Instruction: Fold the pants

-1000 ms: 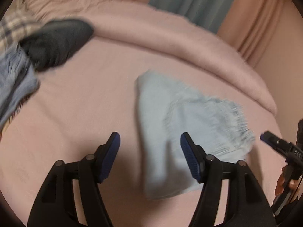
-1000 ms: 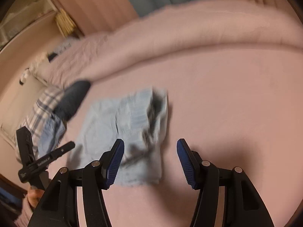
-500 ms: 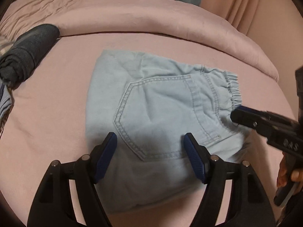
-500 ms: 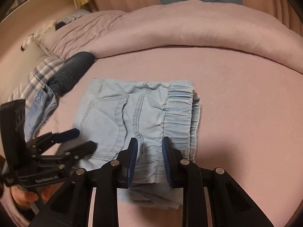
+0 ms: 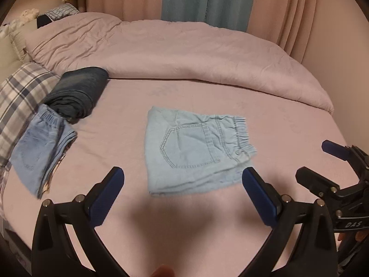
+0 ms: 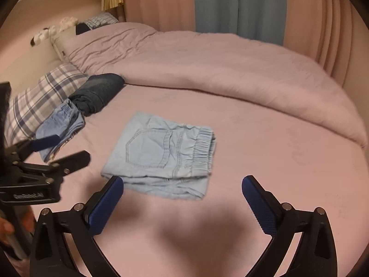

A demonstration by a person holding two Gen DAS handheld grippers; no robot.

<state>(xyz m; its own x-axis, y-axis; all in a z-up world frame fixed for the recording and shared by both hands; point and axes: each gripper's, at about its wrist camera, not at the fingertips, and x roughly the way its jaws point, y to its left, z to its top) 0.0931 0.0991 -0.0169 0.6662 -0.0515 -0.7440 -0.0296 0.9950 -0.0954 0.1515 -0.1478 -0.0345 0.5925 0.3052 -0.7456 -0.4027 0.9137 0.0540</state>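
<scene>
Folded pants, both grippers clear

Left gripper [image 5: 182,188] and right gripper [image 6: 182,195] hang empty, jaws spread, just short of the pants [image 5: 196,154] folded mid-bed [image 5: 288,124]. Judged finished; any tidying should press edges square, not drag.

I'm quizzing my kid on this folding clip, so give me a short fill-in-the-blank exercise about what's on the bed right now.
1. The folded light blue pants lie with a back ____ facing up.
2. Both the left claw and the right claw are ____.
3. The dark rolled jeans lie beside a ____ pillow.

Missing words: pocket; open; plaid
</scene>
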